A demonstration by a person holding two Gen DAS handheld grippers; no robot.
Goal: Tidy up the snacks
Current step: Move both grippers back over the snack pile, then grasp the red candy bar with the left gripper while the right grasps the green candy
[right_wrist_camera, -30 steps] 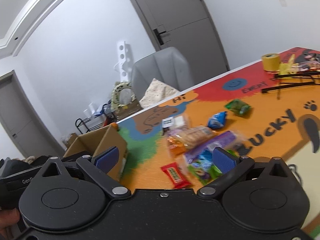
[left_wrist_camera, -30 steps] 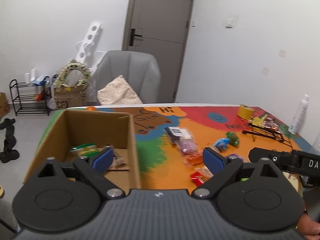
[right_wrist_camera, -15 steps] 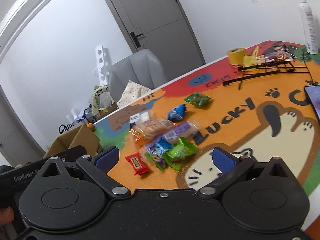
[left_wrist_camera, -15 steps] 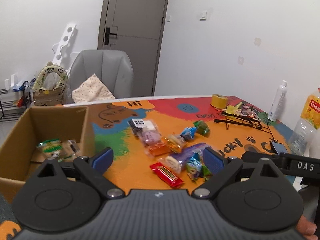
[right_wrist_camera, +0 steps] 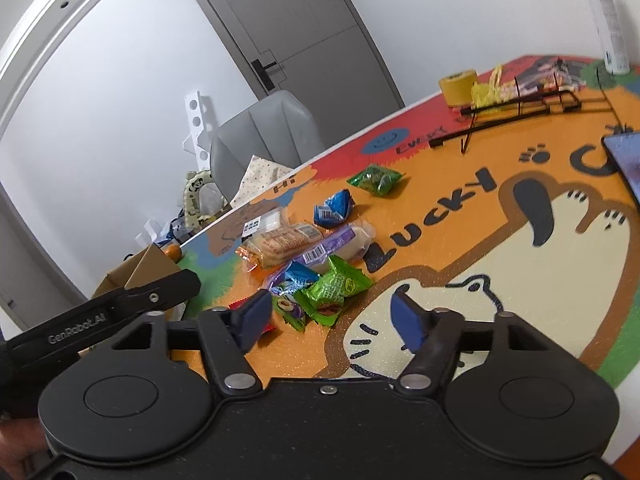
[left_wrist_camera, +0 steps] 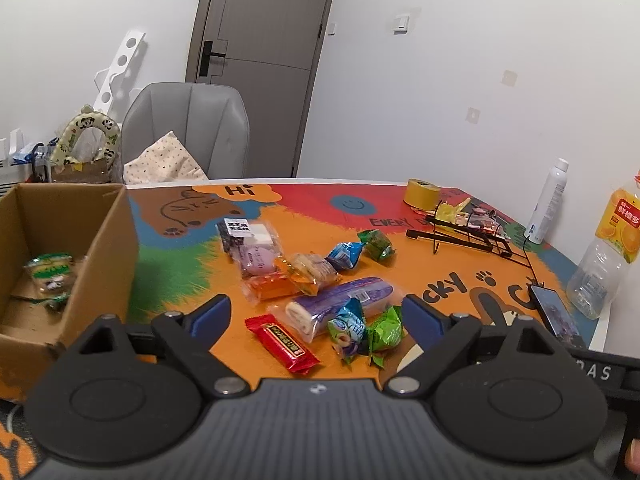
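Right wrist view shows right hand-held gripper closing, nothing pinched yet, over green snack packet on table; left hand-held gripper spread, empty.

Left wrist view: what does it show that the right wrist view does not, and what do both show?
Only the left wrist view shows the inside of the cardboard box with a green packet in it, and the orange juice bottle. Only the right wrist view shows the left claw's side arm. Both show the red snack bar, green wafer packet, yellow tape roll and grey chair.
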